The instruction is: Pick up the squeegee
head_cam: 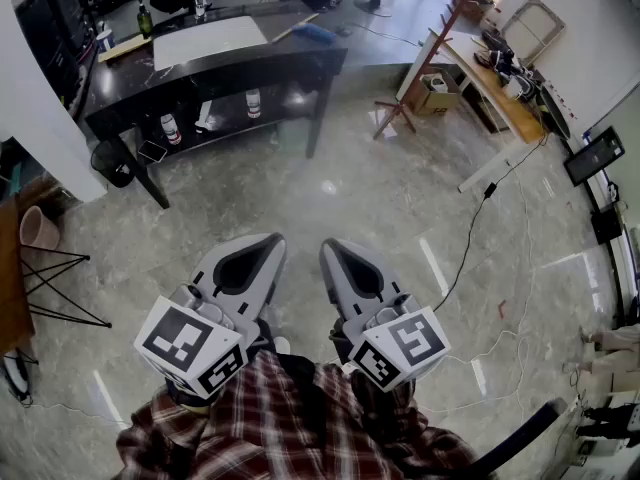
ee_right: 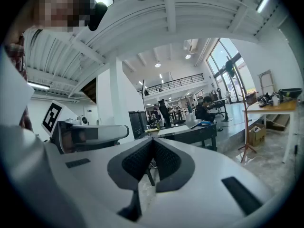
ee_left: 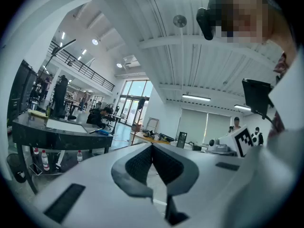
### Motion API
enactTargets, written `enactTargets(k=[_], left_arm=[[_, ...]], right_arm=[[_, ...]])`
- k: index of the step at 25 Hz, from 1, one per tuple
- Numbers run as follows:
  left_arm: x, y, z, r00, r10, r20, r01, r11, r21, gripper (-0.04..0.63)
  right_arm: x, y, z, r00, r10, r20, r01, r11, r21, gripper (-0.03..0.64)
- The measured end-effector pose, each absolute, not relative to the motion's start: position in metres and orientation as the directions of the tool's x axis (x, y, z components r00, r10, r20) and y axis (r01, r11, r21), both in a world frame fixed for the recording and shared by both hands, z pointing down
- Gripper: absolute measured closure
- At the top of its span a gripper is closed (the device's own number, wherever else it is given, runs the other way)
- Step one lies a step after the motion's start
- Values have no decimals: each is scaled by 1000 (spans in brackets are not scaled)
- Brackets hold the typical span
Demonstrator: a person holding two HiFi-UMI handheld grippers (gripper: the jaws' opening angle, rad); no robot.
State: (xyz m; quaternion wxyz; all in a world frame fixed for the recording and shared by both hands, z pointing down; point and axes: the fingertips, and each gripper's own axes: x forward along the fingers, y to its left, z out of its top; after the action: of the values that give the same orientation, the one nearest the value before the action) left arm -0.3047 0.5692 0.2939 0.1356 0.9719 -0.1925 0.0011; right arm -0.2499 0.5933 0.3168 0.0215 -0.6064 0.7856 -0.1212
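**L tongs (head_cam: 270, 240) and R tongs (head_cam: 330, 246) both closed; squeegee (head_cam: 312, 33) far off on counter (head_cam: 250, 68)**

The two tongs are held side by side, near the person, over the shiny grey floor (head_cam: 400, 198). Both point to the far side of the room, abt level.

L tongs: the two jaws are pressed together, w/ nothing btw them. R tongs: same, jaws pressed together and nothing in them.

The squeegee lies on top of the black counter at the far side of the room, well apart from both tongs. It is at the counter's right end. It has a blue part and a pale stick. A big white sheet (head_cam: 210, 40) lies just left of it on the same counter. A dark bottle (head_cam: 145, 18) stands near the counter's left end. Small bottles (head_cam: 253, 101) stand on the shelf under the counter top.

A thin black cable (head_cam: 470, 238) runs over the floor on the right. Red checked sleeves (head_cam: 270, 423) show at the near edge, behind the tongs.
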Motion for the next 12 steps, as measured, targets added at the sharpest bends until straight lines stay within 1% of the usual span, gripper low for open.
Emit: enactTargets(k=[5,12], left_arm=[[-296,526,306,923,-380,63,-381,-879,285,584],[-262,438,303,939,-342,48,-342,-901,268,584]], right_arm=[[-243,553,327,-269,-955,126,-947,239,-214,604],[-211,466,325,-234,-965,116,-957,208,-202,604]])
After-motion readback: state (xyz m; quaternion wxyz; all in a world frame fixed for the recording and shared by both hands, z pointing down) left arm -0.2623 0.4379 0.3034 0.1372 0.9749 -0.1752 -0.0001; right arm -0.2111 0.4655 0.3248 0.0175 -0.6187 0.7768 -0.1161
